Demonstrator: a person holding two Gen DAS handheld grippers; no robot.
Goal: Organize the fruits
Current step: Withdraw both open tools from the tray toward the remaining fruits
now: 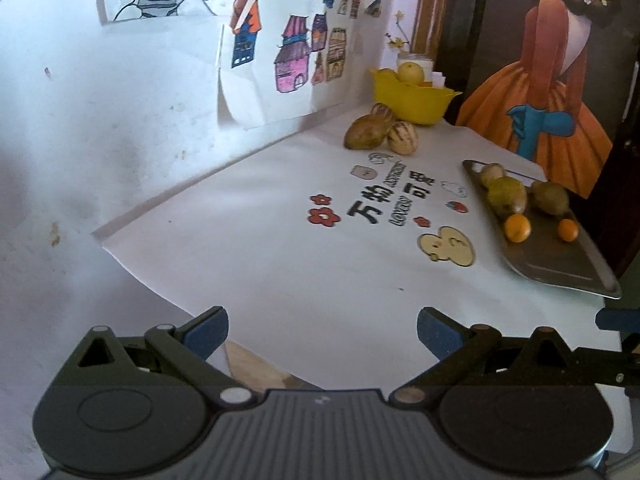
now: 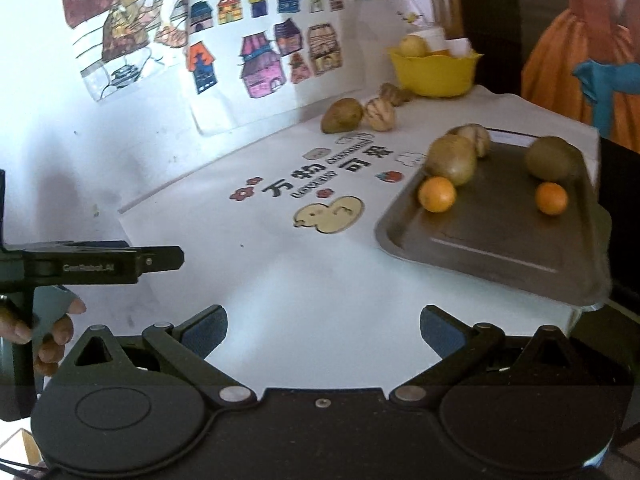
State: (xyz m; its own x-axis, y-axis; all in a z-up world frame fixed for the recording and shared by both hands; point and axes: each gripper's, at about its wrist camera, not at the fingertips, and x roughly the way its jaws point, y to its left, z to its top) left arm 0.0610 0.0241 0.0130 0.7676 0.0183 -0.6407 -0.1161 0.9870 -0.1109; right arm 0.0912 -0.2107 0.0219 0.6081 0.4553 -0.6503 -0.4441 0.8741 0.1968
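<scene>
A grey metal tray [image 2: 500, 248] [image 1: 560, 268] lies at the table's right. On it are two oranges [image 2: 437, 194] [image 1: 517, 228], two green-brown pears [image 2: 452, 159] [image 1: 507, 195] and a striped melon-like fruit [image 2: 478, 138]. Far back stands a yellow bowl [image 2: 436, 72] [image 1: 414, 100] holding a yellow fruit [image 1: 411, 73]. In front of the bowl lie a pear [image 2: 342, 115] [image 1: 366, 131] and two striped fruits [image 2: 379, 114] [image 1: 403, 138]. My left gripper [image 1: 322, 334] is open over the near table edge, holding nothing. My right gripper [image 2: 323, 332] is open too, short of the tray.
A white printed mat [image 1: 320, 240] covers the table. Children's drawings [image 2: 260, 52] hang on the left wall, and a painted figure in an orange dress [image 1: 540, 80] stands behind the tray. A hand holding the other gripper [image 2: 48, 332] shows at left in the right wrist view.
</scene>
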